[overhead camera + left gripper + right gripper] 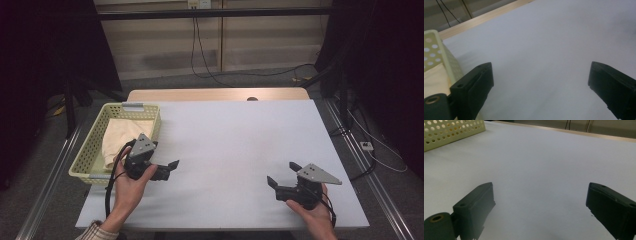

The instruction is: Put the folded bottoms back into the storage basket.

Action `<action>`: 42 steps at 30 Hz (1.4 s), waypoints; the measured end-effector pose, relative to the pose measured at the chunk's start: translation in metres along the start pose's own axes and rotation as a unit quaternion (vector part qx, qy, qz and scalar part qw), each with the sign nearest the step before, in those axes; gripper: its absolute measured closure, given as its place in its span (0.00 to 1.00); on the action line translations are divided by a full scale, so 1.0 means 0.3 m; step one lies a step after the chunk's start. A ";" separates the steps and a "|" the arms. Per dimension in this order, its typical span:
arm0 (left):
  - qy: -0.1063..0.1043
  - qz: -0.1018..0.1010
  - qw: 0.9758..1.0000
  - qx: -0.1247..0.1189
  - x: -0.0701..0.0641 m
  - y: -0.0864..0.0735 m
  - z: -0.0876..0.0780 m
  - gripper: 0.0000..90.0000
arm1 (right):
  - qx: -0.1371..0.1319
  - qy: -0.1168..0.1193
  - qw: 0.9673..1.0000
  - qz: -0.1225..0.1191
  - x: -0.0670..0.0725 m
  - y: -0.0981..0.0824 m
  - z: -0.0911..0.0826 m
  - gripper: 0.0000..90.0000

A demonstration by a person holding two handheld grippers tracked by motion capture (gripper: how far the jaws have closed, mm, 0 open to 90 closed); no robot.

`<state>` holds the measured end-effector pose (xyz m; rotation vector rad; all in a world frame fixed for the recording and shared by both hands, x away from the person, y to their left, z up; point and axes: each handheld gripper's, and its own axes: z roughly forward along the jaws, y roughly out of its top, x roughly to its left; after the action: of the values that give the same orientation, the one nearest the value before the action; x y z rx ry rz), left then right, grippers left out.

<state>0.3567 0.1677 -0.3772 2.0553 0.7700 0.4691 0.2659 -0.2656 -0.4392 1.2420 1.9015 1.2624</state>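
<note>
Cloth: lies in the basket at the desk's 9 o'clock edge.
Left tool: released, jaws wide, nothing between them; just beside the basket's near corner.
Bearing: cloth sits at my left tool's 10 o'clock, close.
Right tool: released, well apart at 4 o'clock.
Judgement: left is the nearer for the cloth.

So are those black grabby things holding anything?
No. The left hand-held gripper and right hand-held gripper are both open over the white table. The cloth lies untouched in the basket.
</note>
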 end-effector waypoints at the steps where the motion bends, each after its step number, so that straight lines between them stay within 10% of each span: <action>1: -0.002 0.004 1.000 0.001 -0.009 0.003 0.009 0.07 | 0.000 0.000 1.000 0.000 0.000 0.000 0.000 0.09; 19: -0.036 -0.016 0.999 -0.003 -0.094 -0.089 0.138 0.07 | -0.001 0.000 1.000 -0.001 0.000 0.000 -0.002 0.09; 42: -0.026 -0.034 0.998 -0.041 -0.097 -0.156 0.128 0.06 | -0.004 0.001 1.000 0.010 0.000 0.000 -0.012 0.09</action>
<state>0.3413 0.1453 -0.4386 1.9512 0.7745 0.4019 0.2631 -0.2669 -0.4378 1.2600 1.8866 1.2809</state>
